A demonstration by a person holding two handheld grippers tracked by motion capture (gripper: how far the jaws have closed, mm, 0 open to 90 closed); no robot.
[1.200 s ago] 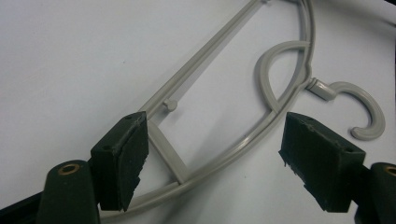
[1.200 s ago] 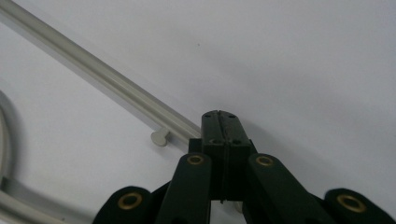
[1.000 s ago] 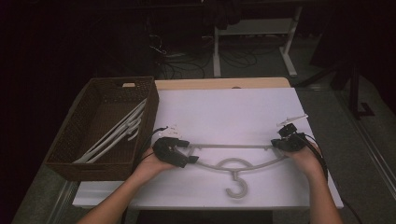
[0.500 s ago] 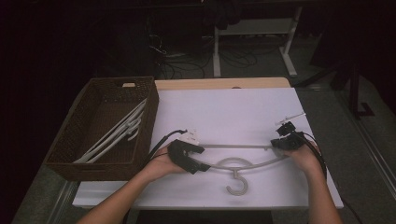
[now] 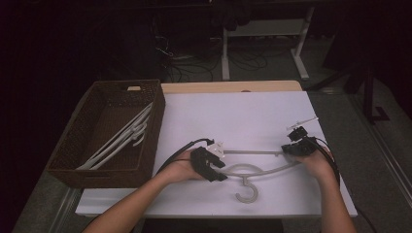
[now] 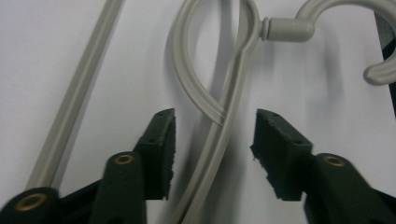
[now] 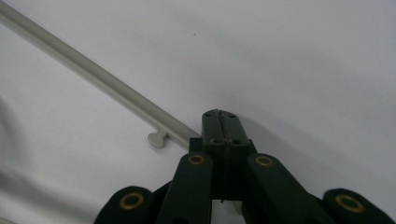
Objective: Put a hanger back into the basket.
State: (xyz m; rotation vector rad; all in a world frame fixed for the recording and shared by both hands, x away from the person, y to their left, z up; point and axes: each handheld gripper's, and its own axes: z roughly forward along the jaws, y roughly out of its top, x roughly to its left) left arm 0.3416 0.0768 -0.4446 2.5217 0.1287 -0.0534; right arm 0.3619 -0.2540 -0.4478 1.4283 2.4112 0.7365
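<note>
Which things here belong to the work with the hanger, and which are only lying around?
In the job:
- grey hanger on the white table
- left gripper, open around the hanger's arm, fingers just closing
- right gripper, shut at the hanger's end
- wicker basket with hangers inside

Lying about:
- desk frame behind
- floor cables

Brown wicker basket (image 5: 68,160) of perhaps several pale hangers (image 5: 121,138), white table (image 5: 252,111).
</note>
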